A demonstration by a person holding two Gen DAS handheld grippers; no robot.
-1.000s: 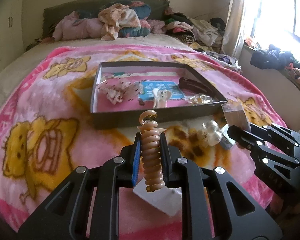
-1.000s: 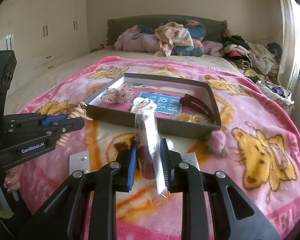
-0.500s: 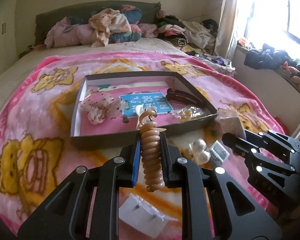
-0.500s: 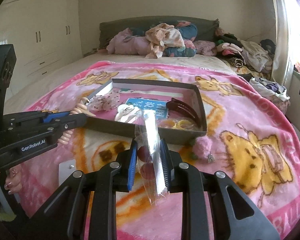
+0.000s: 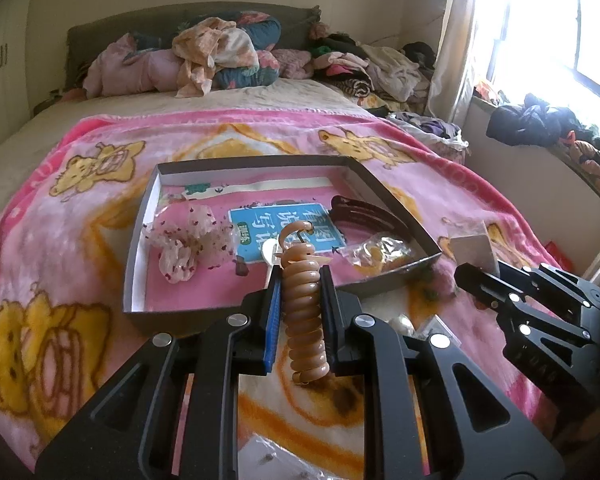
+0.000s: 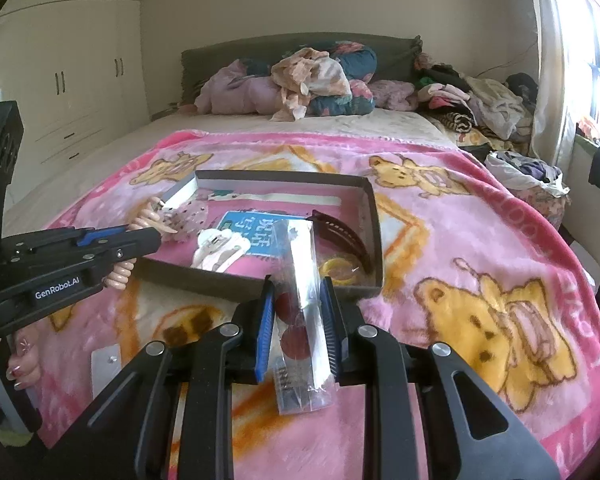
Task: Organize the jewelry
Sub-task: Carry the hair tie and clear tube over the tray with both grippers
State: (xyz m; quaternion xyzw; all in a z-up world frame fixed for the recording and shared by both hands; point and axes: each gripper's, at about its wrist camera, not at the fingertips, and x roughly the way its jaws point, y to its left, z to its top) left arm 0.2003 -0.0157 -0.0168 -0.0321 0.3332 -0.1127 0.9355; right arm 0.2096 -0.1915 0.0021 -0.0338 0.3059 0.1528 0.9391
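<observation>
Two-handed transport phase of the jewelry sorting. The left gripper [image 5: 300,304] is clamped on a beige spiral plastic hair coil [image 5: 303,312], held upright between its pads and poised over the near wall of the shallow dark cardboard tray [image 5: 388,284], which lies on the pink bear-print blanket [image 6: 480,280] covering the bed. The right gripper [image 6: 298,320] is closed on a clear cellophane packet with two dark red round pieces [image 6: 300,308], its upper end reaching over the tray's near wall toward the right corner.

The tray already holds a sheer spotted fabric scrunchie [image 5: 188,240] at its left side, a blue printed card [image 5: 284,228] in the middle, a white hair clip [image 6: 220,250] by the near wall, a dark brown curved headband [image 6: 342,232] along the right wall, and a small clear bag of yellow rings [image 6: 340,270] in the near right corner.

Judged step: both items are lifted and brought to the tray, neither yet deposited. The next move appears to call for advancing each gripper past the near wall, lowering over a bare patch of the tray floor, then parting the pads. The springy coil may cling or bounce on release; the slick packet may slide.
</observation>
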